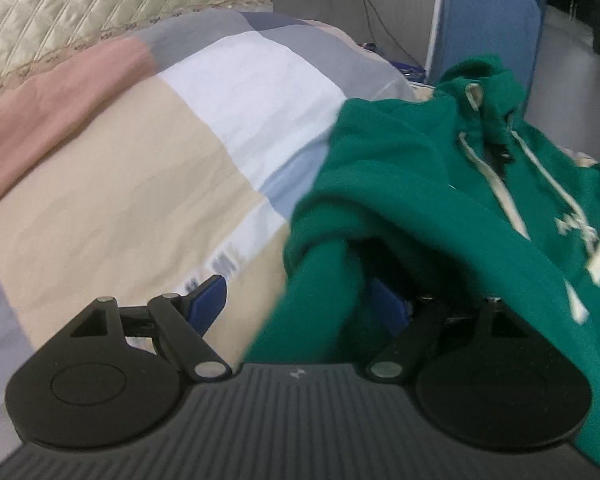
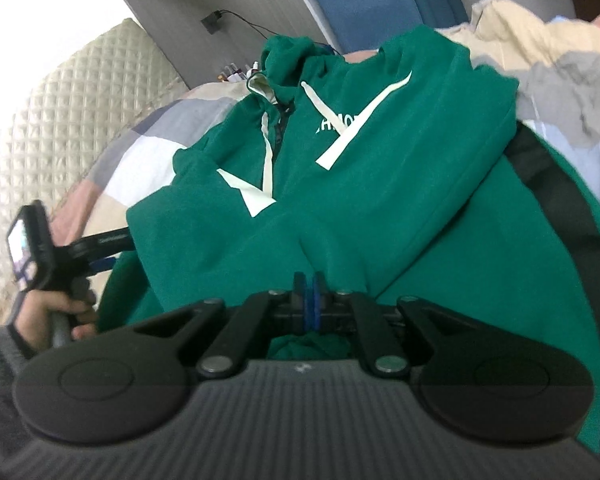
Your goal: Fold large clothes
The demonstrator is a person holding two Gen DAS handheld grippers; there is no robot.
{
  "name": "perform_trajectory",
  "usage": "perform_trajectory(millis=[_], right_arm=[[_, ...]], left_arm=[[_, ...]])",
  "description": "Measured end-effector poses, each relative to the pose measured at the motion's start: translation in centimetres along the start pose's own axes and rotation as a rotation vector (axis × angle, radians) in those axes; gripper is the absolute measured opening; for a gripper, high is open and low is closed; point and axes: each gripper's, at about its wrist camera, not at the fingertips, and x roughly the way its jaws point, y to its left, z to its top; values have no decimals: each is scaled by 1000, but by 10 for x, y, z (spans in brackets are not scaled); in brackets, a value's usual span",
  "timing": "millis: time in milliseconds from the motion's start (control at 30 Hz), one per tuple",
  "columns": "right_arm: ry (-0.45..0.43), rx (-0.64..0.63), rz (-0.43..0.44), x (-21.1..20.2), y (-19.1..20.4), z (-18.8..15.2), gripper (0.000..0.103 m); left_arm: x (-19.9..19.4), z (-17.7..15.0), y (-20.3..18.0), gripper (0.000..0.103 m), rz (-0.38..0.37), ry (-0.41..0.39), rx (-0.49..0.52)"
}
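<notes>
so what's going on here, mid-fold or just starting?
Looks early in the fold. A person is working a green hoodie on a bed with a patchwork duvet, one handheld gripper in each hand. The right gripper is shut, apparently pinching hoodie fabric near its lower edge. The left gripper stands open: cloth drapes over one blue finger but isn't clamped. The hoodie lies front up, drawstrings and hood showing, rumpled rather than squared off.
</notes>
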Motion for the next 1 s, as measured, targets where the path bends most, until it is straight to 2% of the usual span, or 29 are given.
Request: perform_trajectory(millis=[200,267,333,533,667,733,800,900,1000], right_arm=[[-36,-50,6,-12,13,0,9],[-37,-74,-5,-13,17,-1,18],[-42,-78,-6,-15,19,-2,41],[-55,-109,11,-18,25,-7,41],[-11,-109,5,-7,27,-10,41],[1,-115,9,-2,30,-12,40],[10,-154,-11,4,35,-15,38],[13,-196,-46,12,40,-18,37],[32,-201,-61,20,38,-20,35]], left_arm=[[-55,-32,-8,83,-69,-31,-16],[-71,-40,-18,83,-94,-44,7],[-87,-48,-28,83,-136,-71,15],[-117,-59,-57,83,-277,-134,34],[-118,-68,-68,82,-371,-158,76],[-107,-72,-71,74,-399,-146,98],[-90,-74,-72,60,-425,-104,104],[-68,-77,-76,45,-441,-67,129],[-47,-78,-80,42,-450,-17,125]])
